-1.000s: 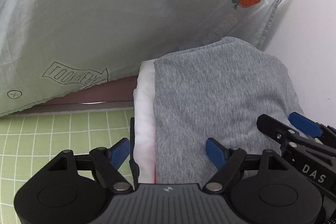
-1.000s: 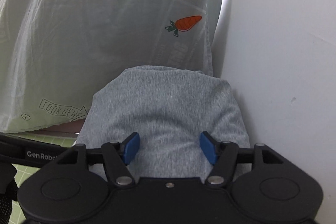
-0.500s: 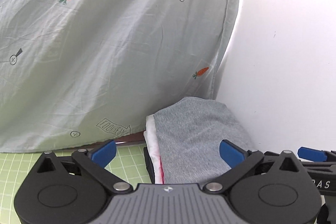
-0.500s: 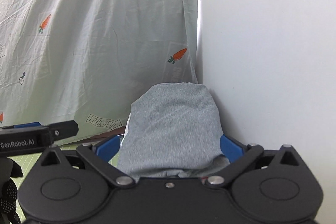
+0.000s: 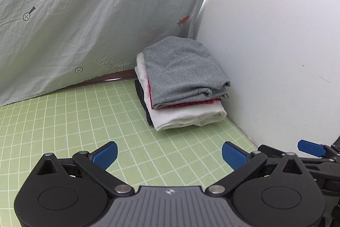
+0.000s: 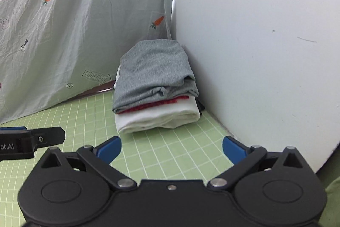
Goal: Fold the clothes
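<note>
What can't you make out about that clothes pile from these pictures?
- Black garment: only a sliver shows in both views, under the white one.
- Red garment: just an edge, covered by the grey top.
- Pile's back: faces the wall and sheet.
- Unfolded clothes: none in view.

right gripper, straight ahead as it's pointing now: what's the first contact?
Probably the folded stack: the right gripper, open and empty, points over bare green mat at the white garment under the grey top. Depth is unclear.
</note>
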A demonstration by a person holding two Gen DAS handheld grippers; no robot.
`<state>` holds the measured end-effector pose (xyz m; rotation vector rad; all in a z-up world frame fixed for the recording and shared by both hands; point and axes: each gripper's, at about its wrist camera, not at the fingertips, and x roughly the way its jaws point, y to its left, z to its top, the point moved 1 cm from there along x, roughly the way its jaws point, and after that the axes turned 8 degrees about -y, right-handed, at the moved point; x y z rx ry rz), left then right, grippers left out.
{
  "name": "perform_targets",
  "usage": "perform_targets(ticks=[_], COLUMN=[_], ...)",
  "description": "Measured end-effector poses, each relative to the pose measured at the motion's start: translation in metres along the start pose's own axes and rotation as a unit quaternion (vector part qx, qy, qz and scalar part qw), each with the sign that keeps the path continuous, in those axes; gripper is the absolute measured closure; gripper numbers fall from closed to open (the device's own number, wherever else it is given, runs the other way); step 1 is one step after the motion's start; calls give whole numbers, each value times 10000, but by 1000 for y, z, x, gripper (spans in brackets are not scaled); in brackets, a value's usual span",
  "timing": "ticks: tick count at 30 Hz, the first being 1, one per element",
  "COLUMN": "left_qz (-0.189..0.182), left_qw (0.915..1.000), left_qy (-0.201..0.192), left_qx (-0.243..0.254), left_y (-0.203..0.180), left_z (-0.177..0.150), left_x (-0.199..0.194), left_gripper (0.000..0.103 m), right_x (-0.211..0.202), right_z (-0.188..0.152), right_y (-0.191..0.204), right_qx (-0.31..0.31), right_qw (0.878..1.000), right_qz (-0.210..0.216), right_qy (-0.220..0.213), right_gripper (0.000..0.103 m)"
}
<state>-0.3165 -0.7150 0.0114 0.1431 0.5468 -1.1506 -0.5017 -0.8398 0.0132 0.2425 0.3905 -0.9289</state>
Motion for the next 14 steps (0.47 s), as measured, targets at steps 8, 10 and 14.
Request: perform_targets(ticks=[8,10,14], left_qz=[63,86,79], left_qw=[9998,9998,9999], left_qy=[185,177,139], left_qx=[11,27,30], left_y=[-4,-5,-6], left_z=[-25,-27,-28], left_x=[-25,-30,-36], left_gripper=[0,0,0], right_x=[-29,-32,-39], right_z=[-29,-31,-32], right_y=[5,5,5], right_qx=[-200,-182,-184], right_qw=[9995,9995,9996], right_qz=[73,72,76], right_qy=[246,256,214], right_gripper=[0,0,0])
